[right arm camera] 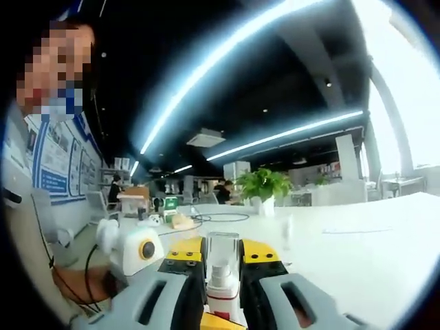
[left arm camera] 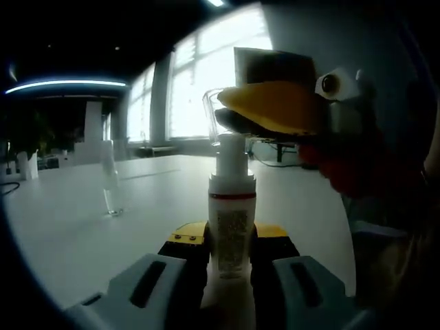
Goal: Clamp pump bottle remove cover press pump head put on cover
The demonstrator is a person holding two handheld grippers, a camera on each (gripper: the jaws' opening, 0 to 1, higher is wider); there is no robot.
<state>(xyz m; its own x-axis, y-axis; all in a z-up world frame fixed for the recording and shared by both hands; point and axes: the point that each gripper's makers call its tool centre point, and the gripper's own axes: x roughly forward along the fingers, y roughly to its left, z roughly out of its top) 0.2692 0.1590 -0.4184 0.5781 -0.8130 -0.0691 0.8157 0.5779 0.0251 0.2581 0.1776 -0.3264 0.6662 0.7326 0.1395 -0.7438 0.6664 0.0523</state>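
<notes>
A white pump bottle with a red band stands upright, and my left gripper is shut on its body just above the table. My right gripper reaches in from the right at the level of the pump head, its yellow jaws closed on a clear cover. In the right gripper view the clear cover sits between the yellow pads of my right gripper, directly over the white pump head. Whether the cover rests on the bottle or hangs just above it cannot be told.
The white table stretches away to the left, with a slim clear vessel standing on it. A potted plant and small items sit at its far end. A person stands close at the left.
</notes>
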